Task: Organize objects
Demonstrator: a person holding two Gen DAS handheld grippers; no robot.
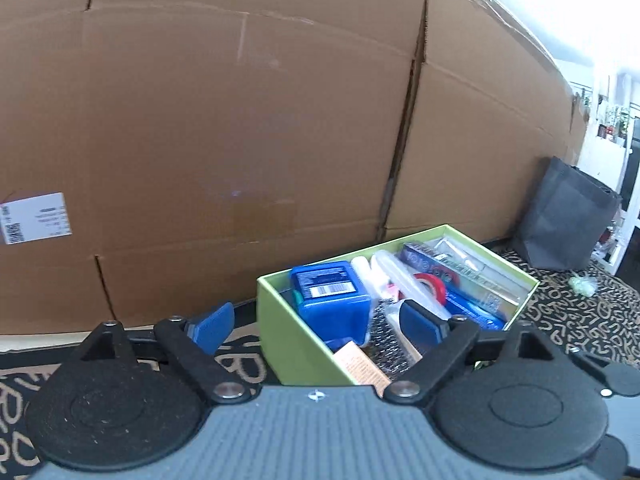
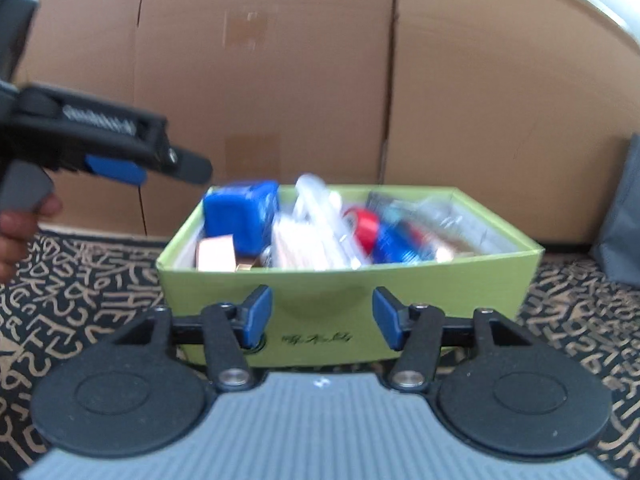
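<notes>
A green box (image 2: pixel 348 280) crammed with odds and ends sits on a patterned rug (image 2: pixel 80 280) against a wall of cardboard (image 2: pixel 280 80); a blue container (image 1: pixel 328 296), a roll of red tape (image 1: pixel 434 286) and clear packets lie jumbled inside; the left gripper (image 1: pixel 316 320) hangs over the box's near corner, jaws spread wide and empty; the right gripper (image 2: pixel 322 316) faces the box's front wall, jaws parted, gripping nothing; judging by the clutter, the sorting has barely begun and nearly everything remains to be done.

Left gripper (image 1: pixel 316 322) jaws wide, right gripper (image 2: pixel 322 318) part-open — both seemingly empty, pointing slightly downward
</notes>
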